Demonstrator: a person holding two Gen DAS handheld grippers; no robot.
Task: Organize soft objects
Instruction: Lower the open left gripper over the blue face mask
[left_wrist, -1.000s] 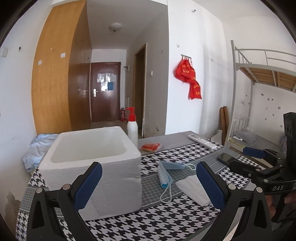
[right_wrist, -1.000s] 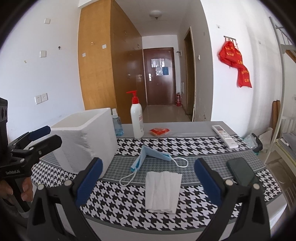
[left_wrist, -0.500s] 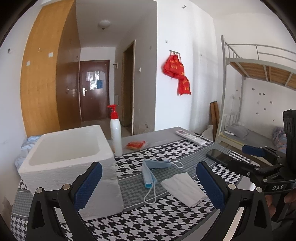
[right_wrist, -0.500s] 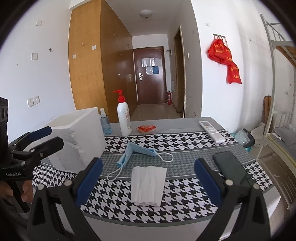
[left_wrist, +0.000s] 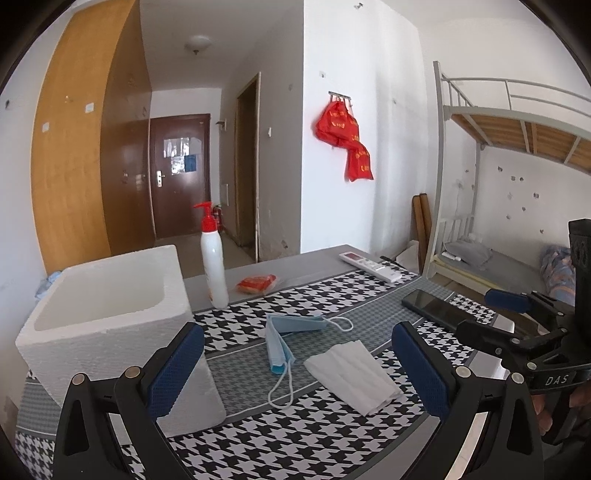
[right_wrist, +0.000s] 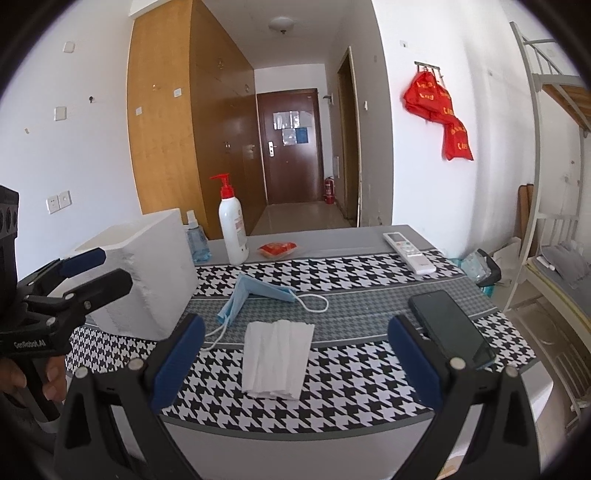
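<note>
A folded white tissue (right_wrist: 275, 358) (left_wrist: 352, 373) lies near the table's front edge. Just behind it a blue face mask (right_wrist: 255, 295) (left_wrist: 290, 338) lies folded, its white ear loops trailing. A white foam box (left_wrist: 110, 314) (right_wrist: 147, 273) stands open-topped at the left. My left gripper (left_wrist: 295, 369) hovers open in front of the box and mask, nothing between its blue pads. My right gripper (right_wrist: 295, 358) is open too, held low at the front edge, with the tissue between its fingers in view but apart from them.
A black phone (right_wrist: 450, 328) lies at the right. A white remote (right_wrist: 408, 253), a red packet (right_wrist: 277, 249), a red-capped pump bottle (right_wrist: 232, 229) and a small blue bottle (right_wrist: 195, 243) sit at the back. The houndstooth cloth (right_wrist: 351, 387) covers the table. A bunk bed (left_wrist: 498, 206) stands right.
The left gripper has swung right, so the box slid left in its view and the phone came in. The right gripper shifted right and nearer the tissue. Both stayed open.
</note>
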